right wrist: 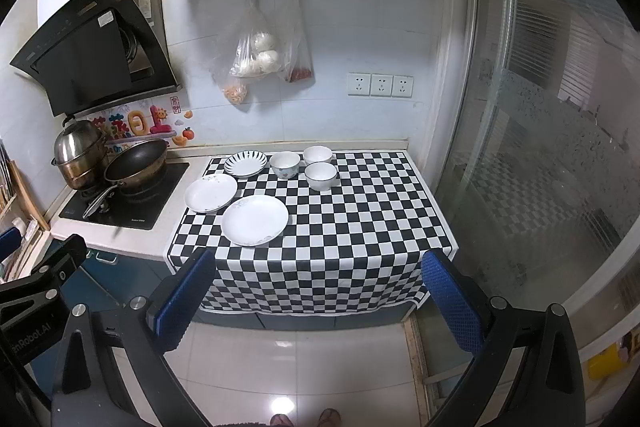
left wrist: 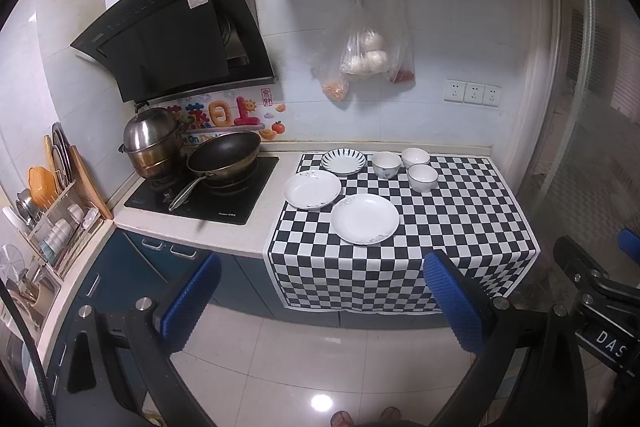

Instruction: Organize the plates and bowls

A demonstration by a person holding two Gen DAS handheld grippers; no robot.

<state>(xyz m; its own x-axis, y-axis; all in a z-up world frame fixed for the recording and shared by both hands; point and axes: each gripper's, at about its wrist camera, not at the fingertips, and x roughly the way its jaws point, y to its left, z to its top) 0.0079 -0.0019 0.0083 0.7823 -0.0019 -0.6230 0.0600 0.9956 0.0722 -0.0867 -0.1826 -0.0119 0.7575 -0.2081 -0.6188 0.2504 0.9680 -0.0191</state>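
Note:
Three plates lie on the checkered cloth: a large white plate nearest, a white plate to its left, and a striped plate at the back. Three bowls stand at the back right: a patterned bowl, a white bowl and a rimmed bowl. My left gripper and right gripper are both open and empty, held back from the counter over the floor.
A wok and a steel steamer pot sit on the hob at left. A dish rack stands at far left. Bags hang on the wall. A glass sliding door is at right.

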